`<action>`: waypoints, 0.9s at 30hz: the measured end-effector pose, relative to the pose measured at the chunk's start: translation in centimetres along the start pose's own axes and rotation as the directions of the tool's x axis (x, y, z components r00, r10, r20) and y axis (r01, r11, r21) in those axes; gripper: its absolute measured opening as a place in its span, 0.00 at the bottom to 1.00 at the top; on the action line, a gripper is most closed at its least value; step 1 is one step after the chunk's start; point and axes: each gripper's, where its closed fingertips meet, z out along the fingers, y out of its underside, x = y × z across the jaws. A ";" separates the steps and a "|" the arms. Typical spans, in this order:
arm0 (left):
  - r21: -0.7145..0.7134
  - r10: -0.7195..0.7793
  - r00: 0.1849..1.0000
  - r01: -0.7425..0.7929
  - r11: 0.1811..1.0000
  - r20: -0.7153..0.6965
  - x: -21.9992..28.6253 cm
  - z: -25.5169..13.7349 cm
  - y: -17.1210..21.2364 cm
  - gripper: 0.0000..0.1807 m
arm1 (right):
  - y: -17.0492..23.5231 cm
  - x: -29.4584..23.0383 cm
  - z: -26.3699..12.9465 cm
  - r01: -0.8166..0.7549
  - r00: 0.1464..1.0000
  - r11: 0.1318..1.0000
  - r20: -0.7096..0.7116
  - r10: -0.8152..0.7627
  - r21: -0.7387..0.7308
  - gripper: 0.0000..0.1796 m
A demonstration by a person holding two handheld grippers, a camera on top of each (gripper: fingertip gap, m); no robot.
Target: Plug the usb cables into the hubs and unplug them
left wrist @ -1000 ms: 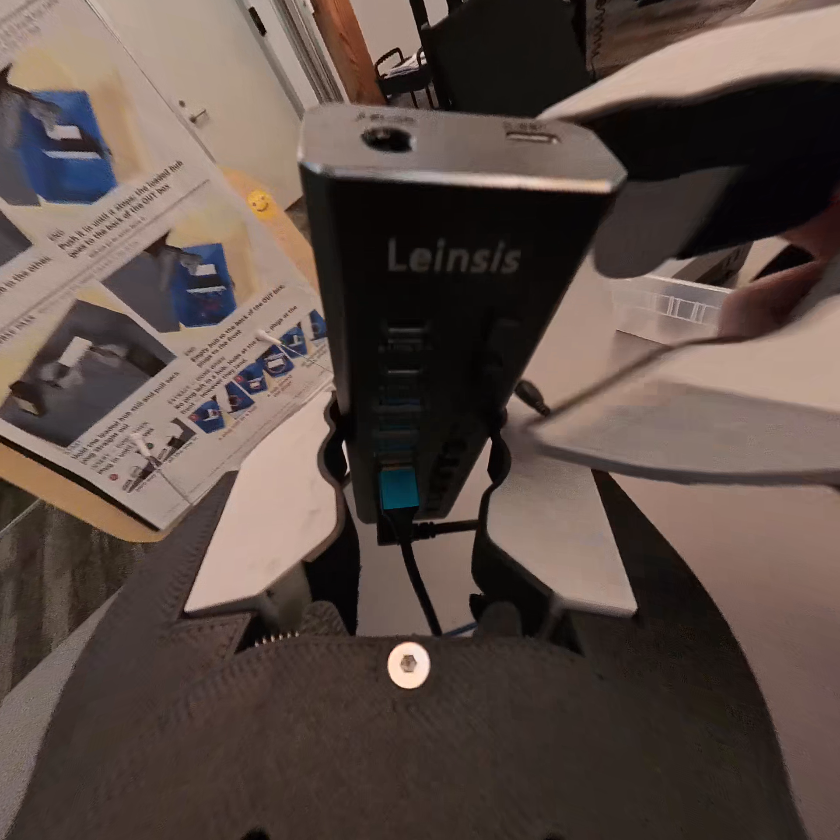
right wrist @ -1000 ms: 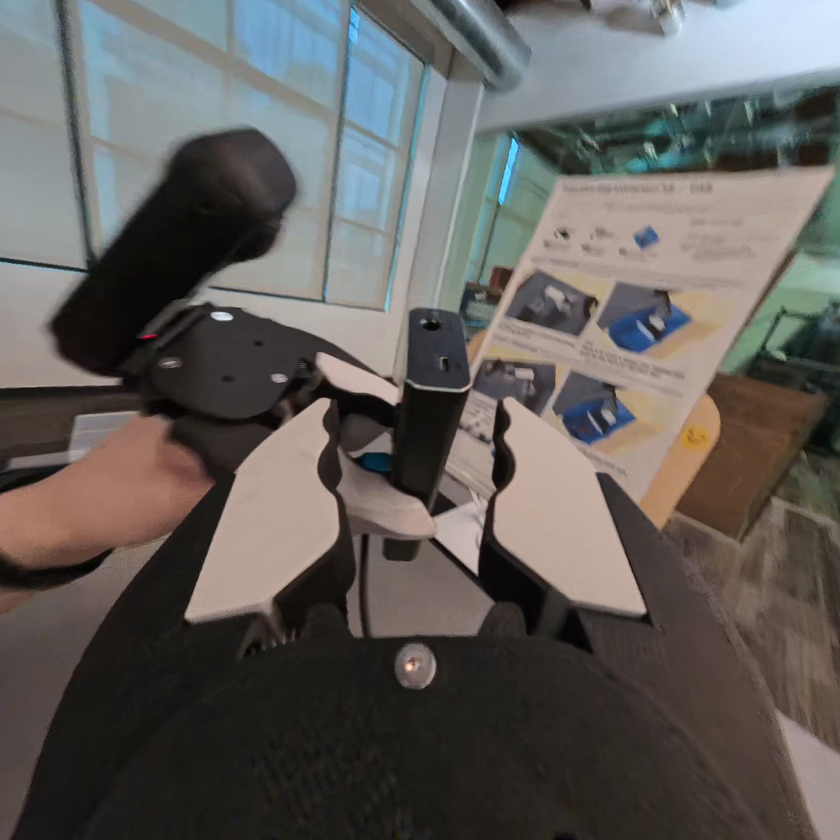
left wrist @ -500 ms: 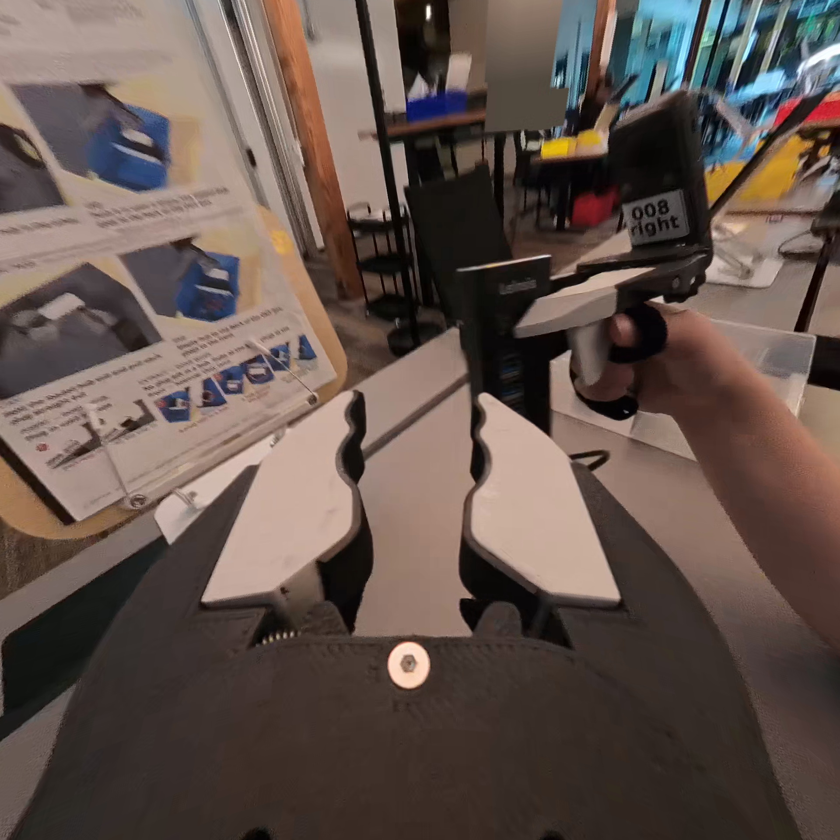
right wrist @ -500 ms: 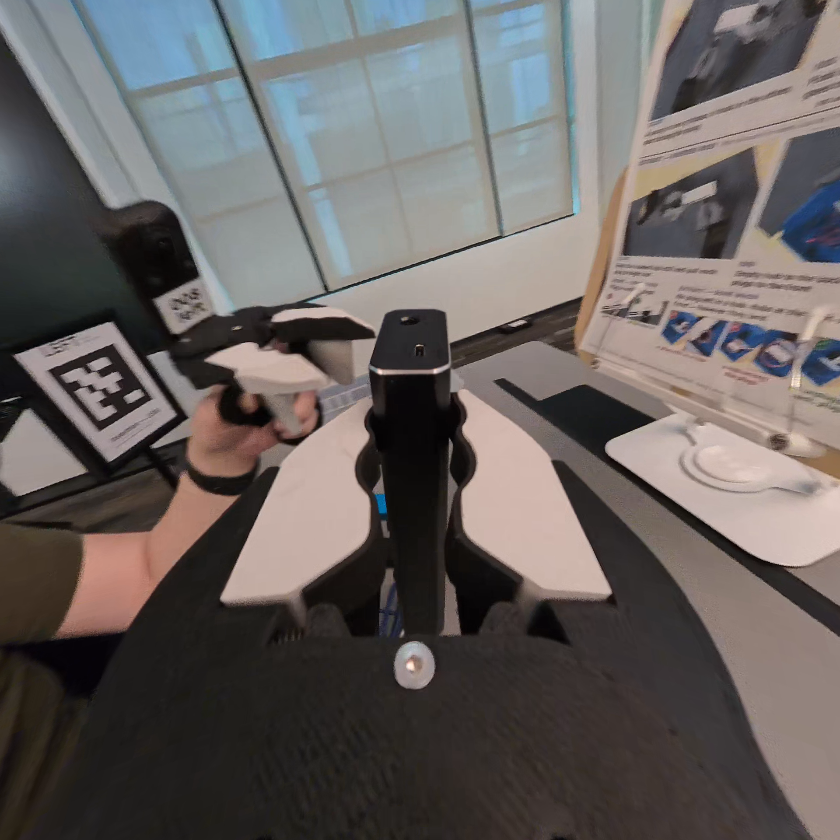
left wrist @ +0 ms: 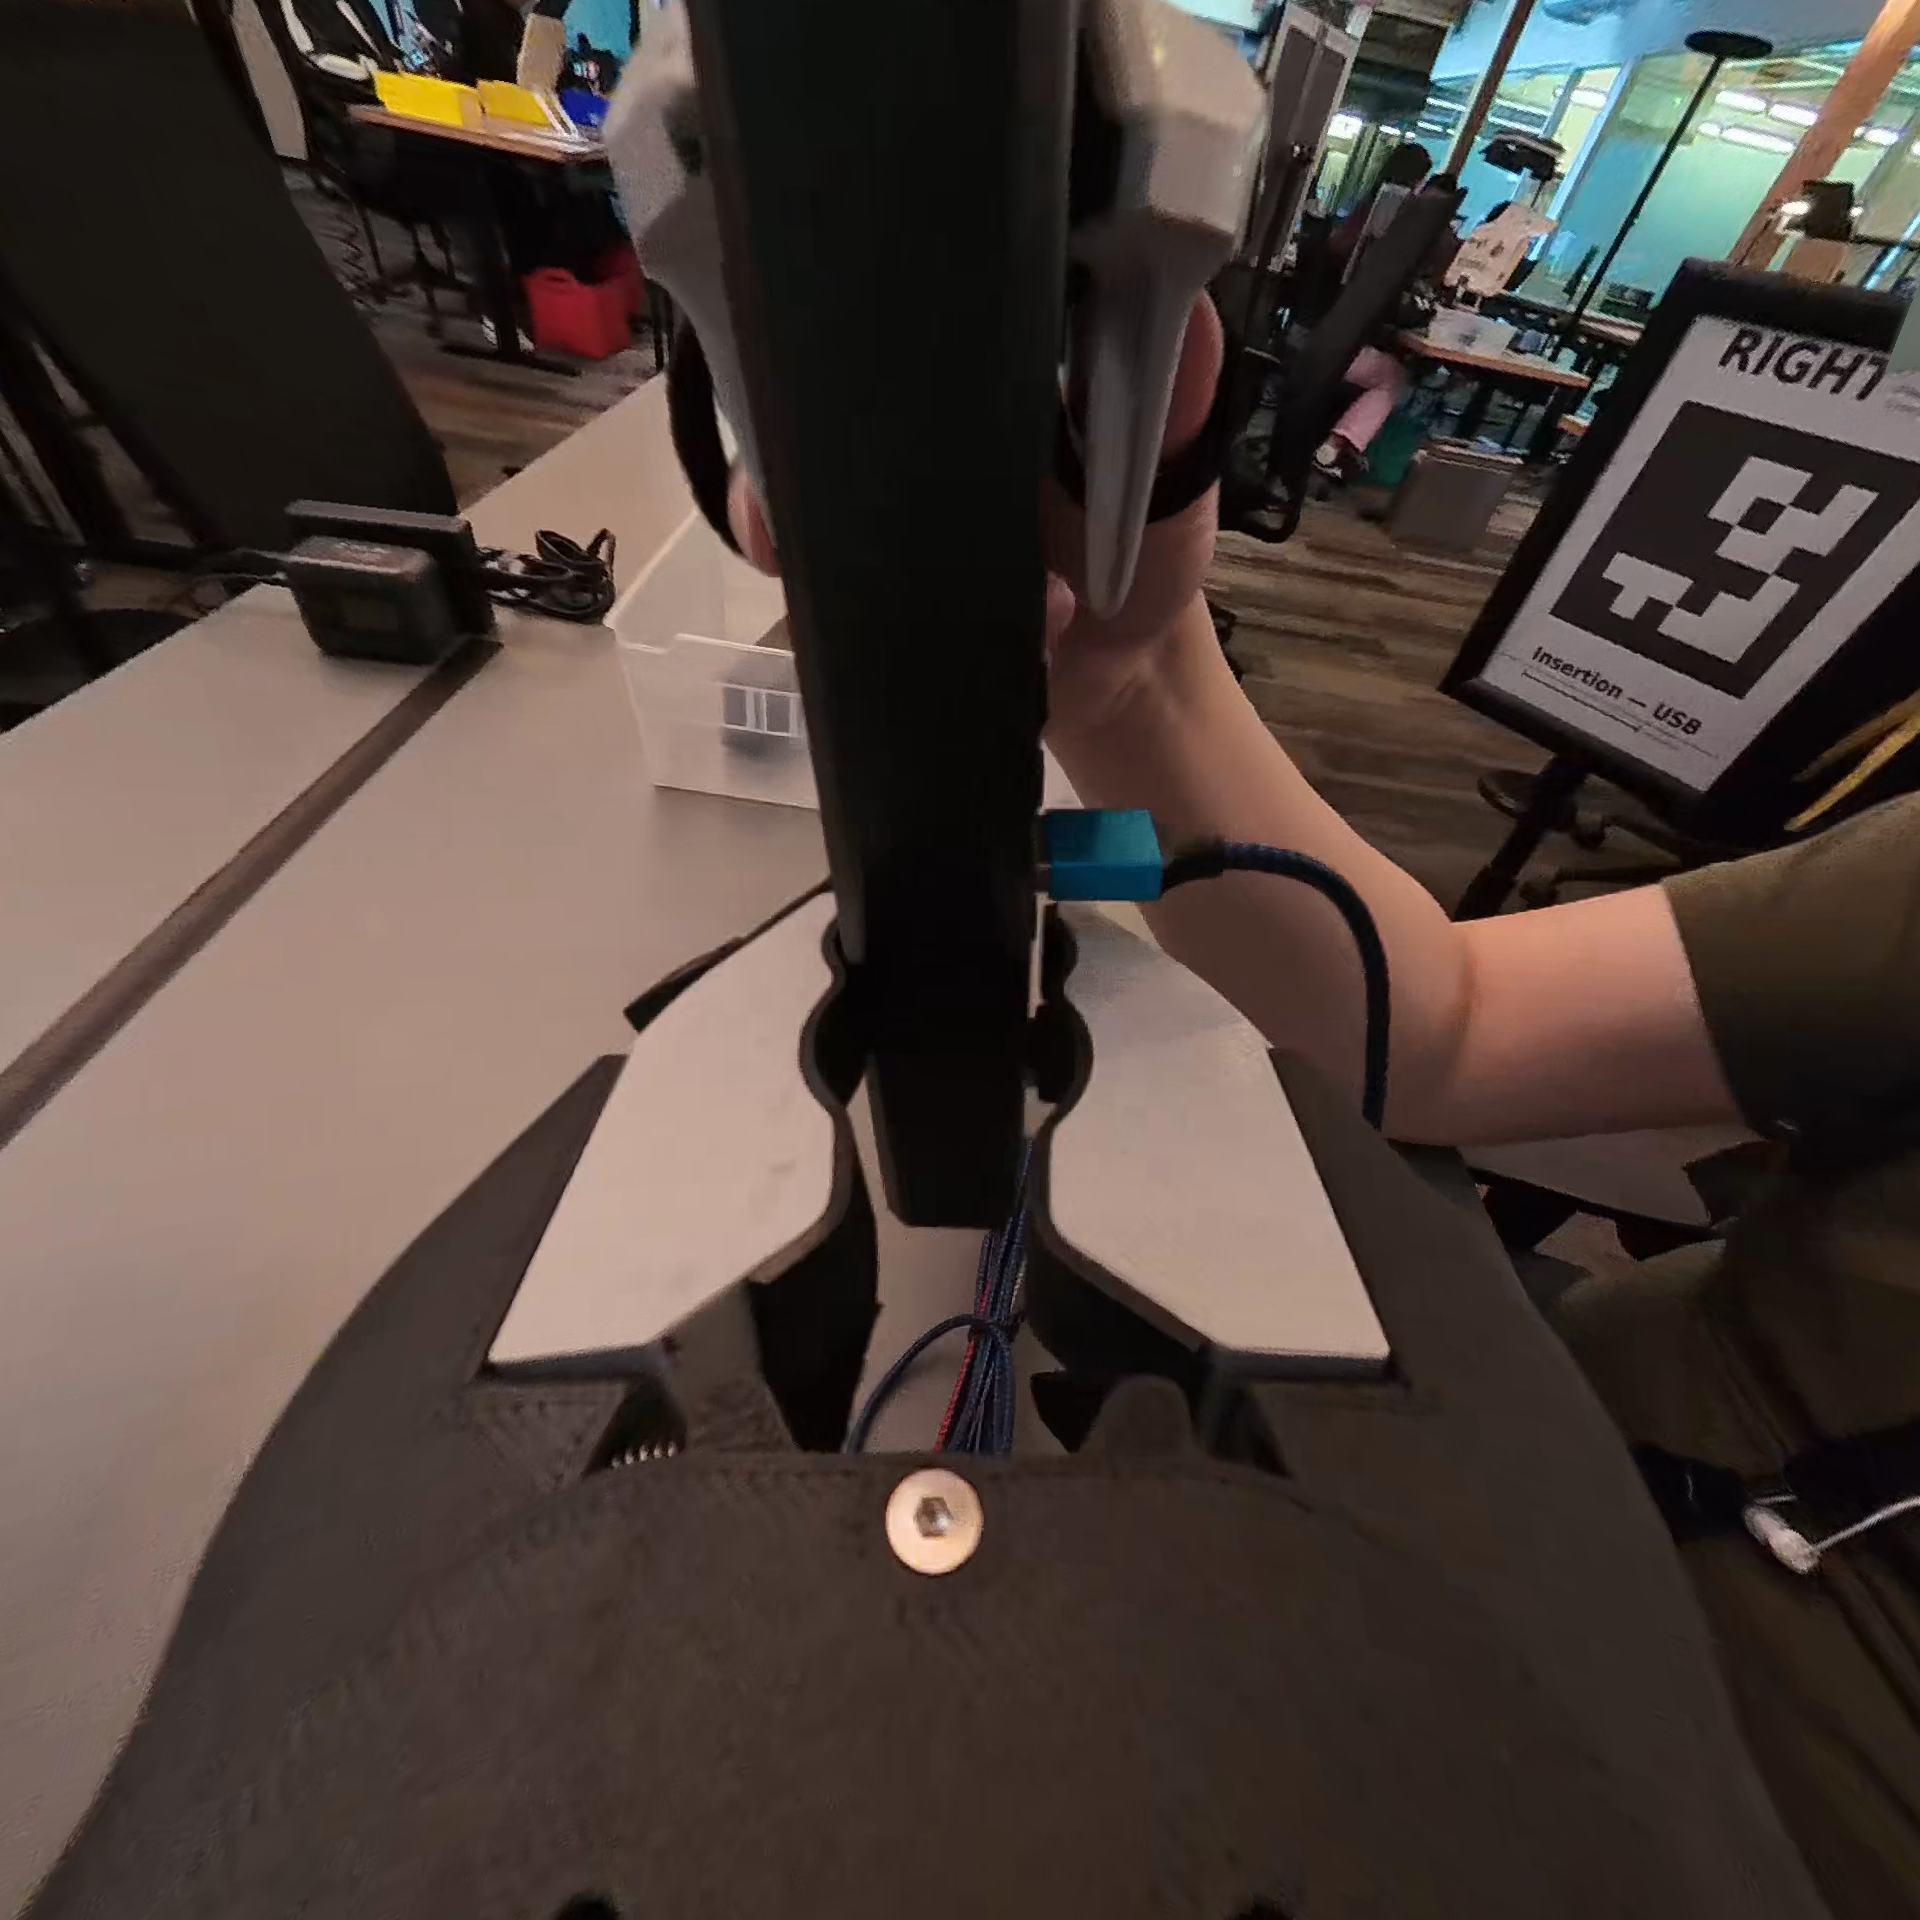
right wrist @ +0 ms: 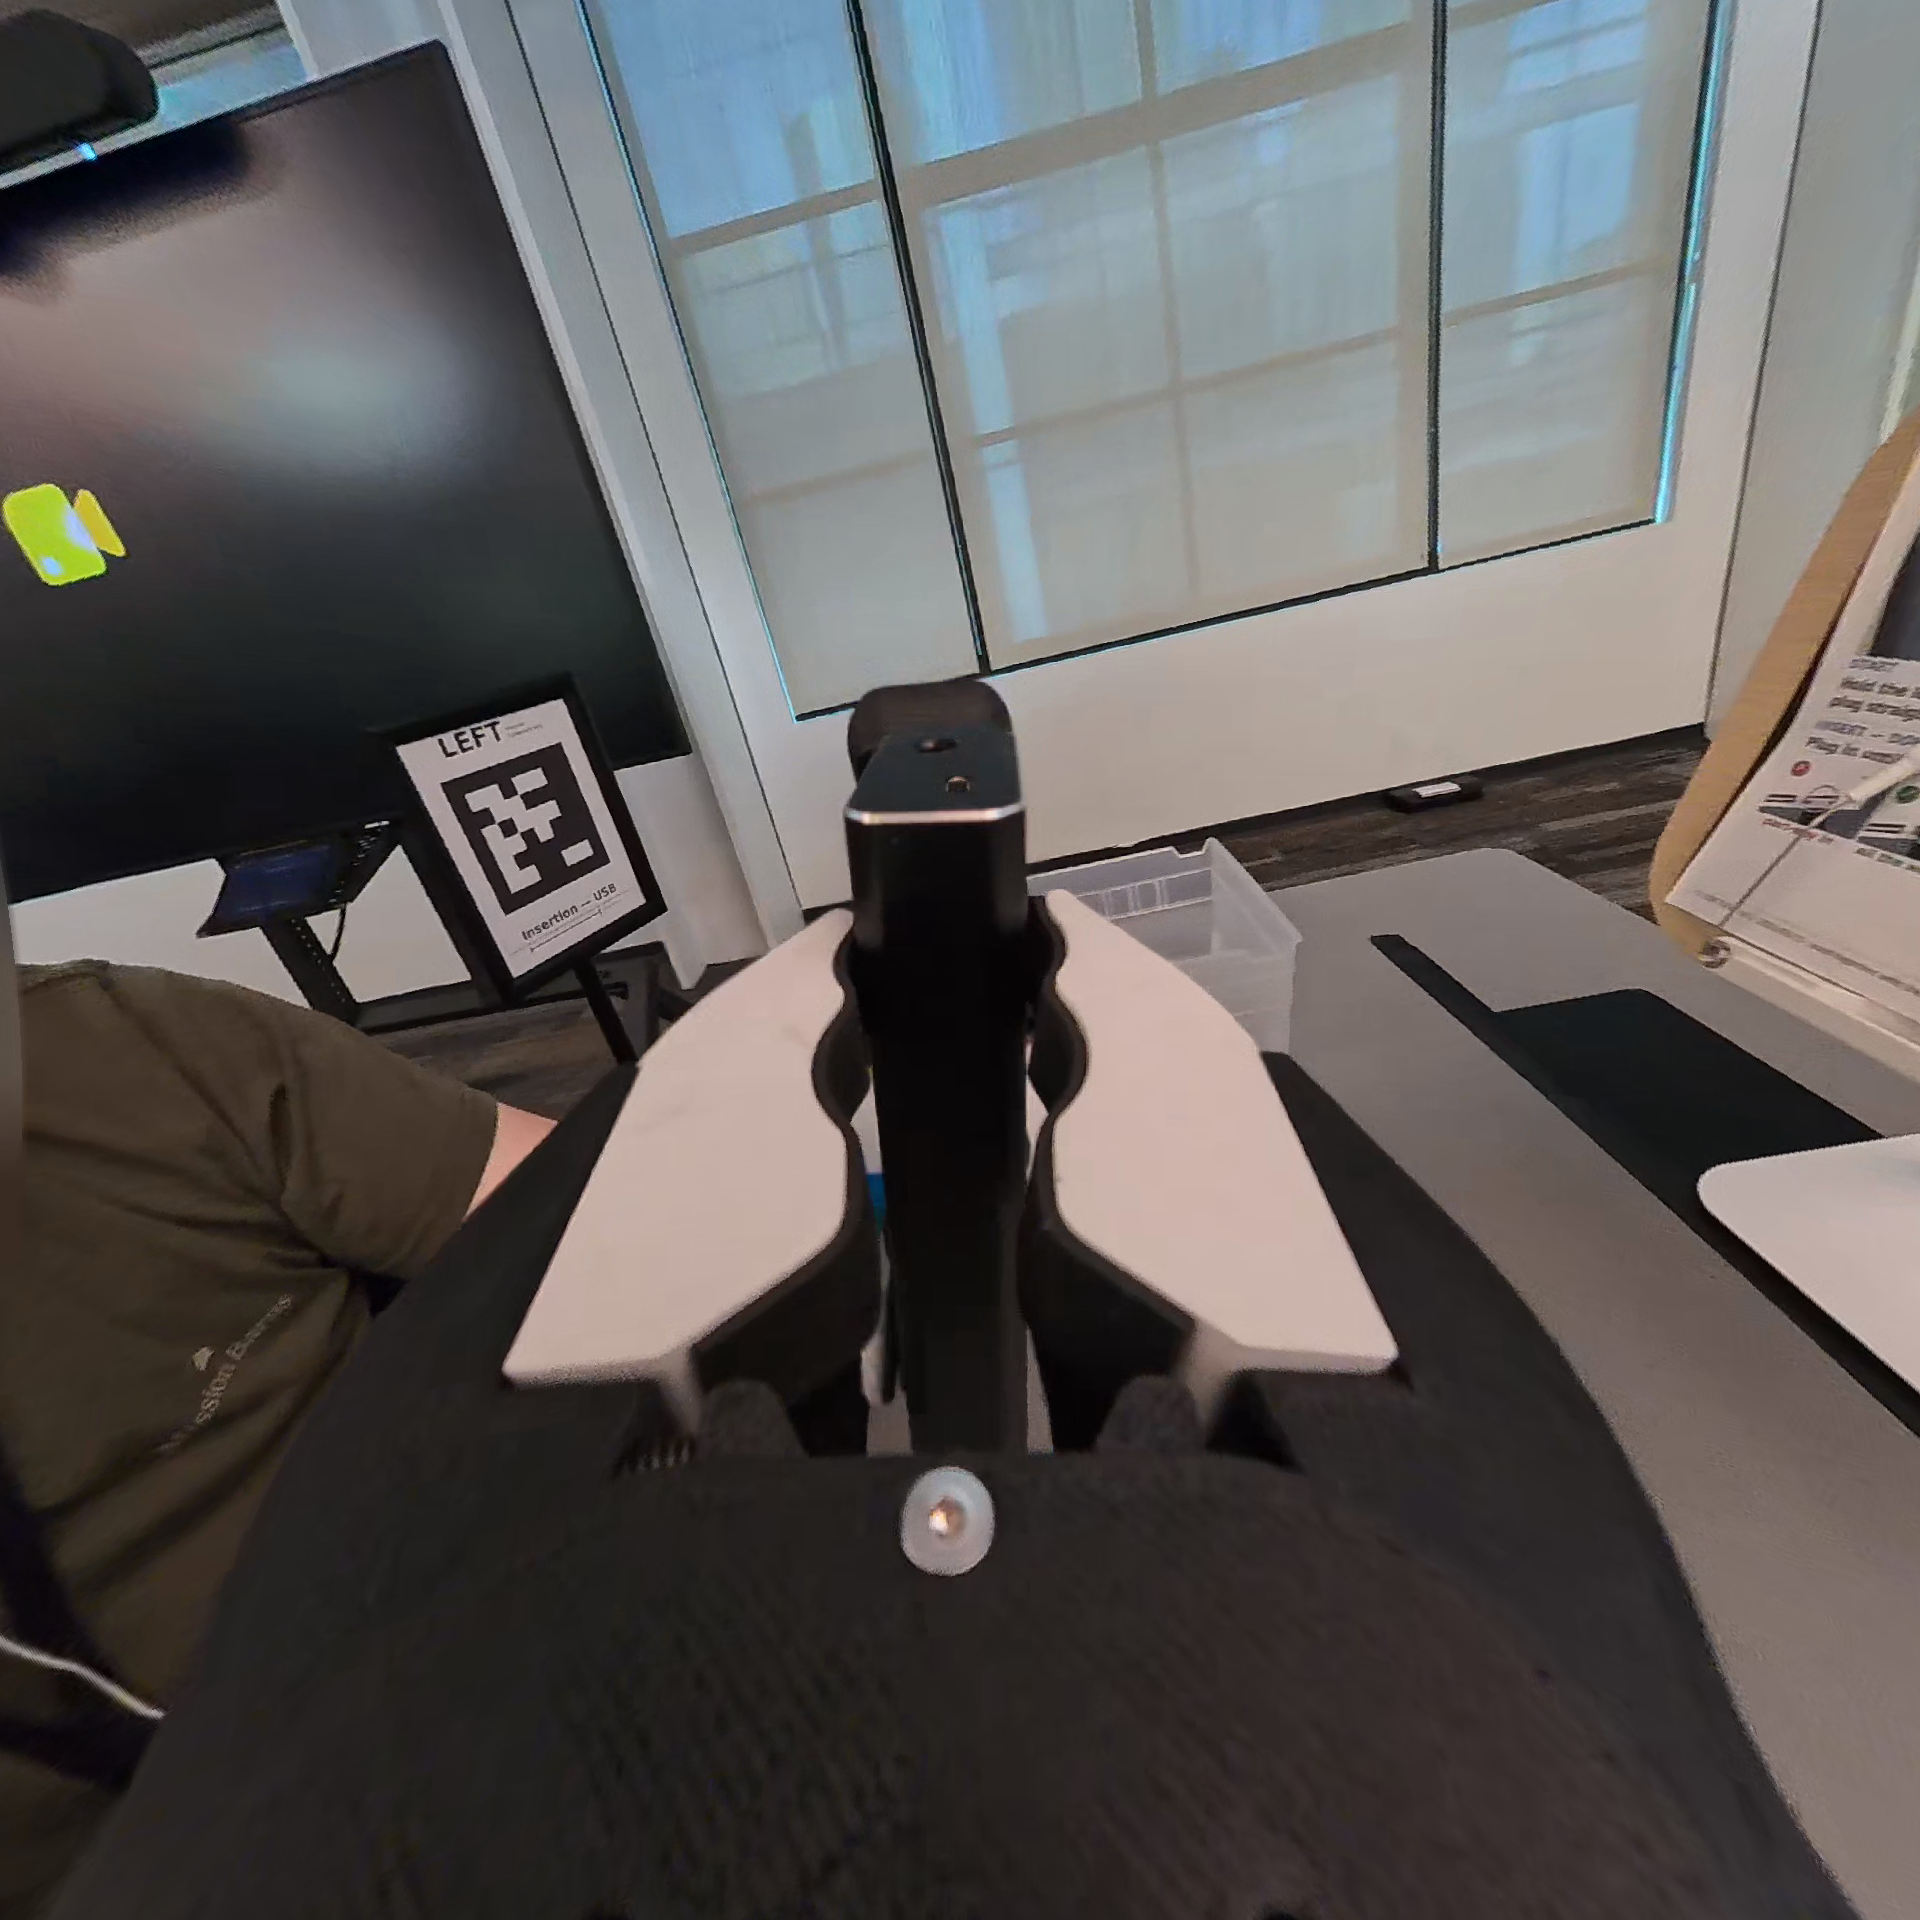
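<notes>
A long black USB hub (left wrist: 914,520) stands upright between both grippers. My left gripper (left wrist: 940,935) is shut on its lower end. My right gripper (right wrist: 940,914) is shut on the hub (right wrist: 935,1039) higher up, and its white fingers (left wrist: 1143,208) show at the top of the left wrist view. A blue USB plug (left wrist: 1101,854) sits in the hub's right side just above my left fingertips. Its dark braided cable (left wrist: 1371,987) loops down and runs under the hub. Only a sliver of the blue plug (right wrist: 876,1184) shows in the right wrist view.
A grey table (left wrist: 312,987) holds a clear plastic bin (left wrist: 727,717), a black power adapter (left wrist: 384,592), a black mat (right wrist: 1662,1060) and a white plate (right wrist: 1829,1216). An instruction board (right wrist: 1818,831) stands at the right. Marker signs (left wrist: 1714,540) (right wrist: 530,831) stand beside the table. A person's forearm (left wrist: 1507,987) is close. One gripper's finger ends stand about 10 centimetres off the other's.
A second ago my left gripper held the hub and the right was open. Then the right took it and the left let go. Now the left is shut on its lower end again.
</notes>
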 end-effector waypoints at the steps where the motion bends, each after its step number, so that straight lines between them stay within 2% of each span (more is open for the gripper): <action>1: 0.009 0.000 1.000 0.000 1.000 -0.020 0.2 0.1 0.0 0.15 | 0.0 -0.1 0.0 -0.009 1.000 1.000 0.017 0.009 0.007 0.15; 5: 0.013 0.026 1.000 -0.026 1.000 0.004 0.1 0.1 -0.1 0.15 | -0.2 -0.3 0.1 -0.004 0.999 0.999 0.042 0.003 0.033 0.15; 8: 0.025 0.040 0.998 -0.041 0.999 0.045 -0.2 0.2 -0.3 0.14 | -0.5 -0.1 0.2 0.045 0.999 0.998 -0.011 -0.045 0.049 0.15; 13: 0.064 0.037 0.999 -0.038 0.997 0.023 0.4 0.4 -0.7 0.16 | -0.6 -1.3 0.6 0.086 0.996 0.996 0.025 -0.087 0.039 0.16; 18: 0.062 0.087 0.988 -0.095 0.993 0.128 -0.6 0.0 -1.2 0.15 | -1.5 -0.9 0.6 0.095 0.995 0.990 -0.007 -0.095 0.100 0.16; 19: 0.069 0.096 0.980 -0.109 0.992 0.176 -1.3 -0.2 -1.3 0.14 | -1.8 -0.1 0.5 0.109 0.992 0.988 -0.079 -0.101 0.106 0.19; 20: 0.082 0.107 0.968 -0.129 0.988 0.229 -2.1 -0.5 -1.4 0.14 | -2.1 0.9 0.2 0.144 0.975 0.985 -0.186 -0.124 0.096 0.29; 21: 0.098 0.104 0.954 -0.137 0.986 0.281 -2.9 -1.0 -1.5 0.14 | -2.5 1.9 -0.3 0.204 0.935 0.976 -0.309 -0.172 0.072 0.37; 22: 0.119 0.085 0.938 -0.131 0.984 0.335 -3.8 -1.7 -1.8 0.14 | -3.0 2.7 -1.0 0.267 0.874 0.963 -0.430 -0.226 0.037 0.38; 24: 0.177 0.042 0.886 -0.139 0.974 0.462 -5.7 -3.7 -2.5 0.14 | -4.4 3.2 -2.3 0.359 0.732 0.934 -0.620 -0.282 -0.001 0.35; 27: 0.185 0.004 0.775 -0.157 0.970 0.632 -8.2 -7.1 -2.7 0.14 | -4.8 1.5 -0.2 0.463 0.634 0.886 -0.694 -0.341 -0.013 0.22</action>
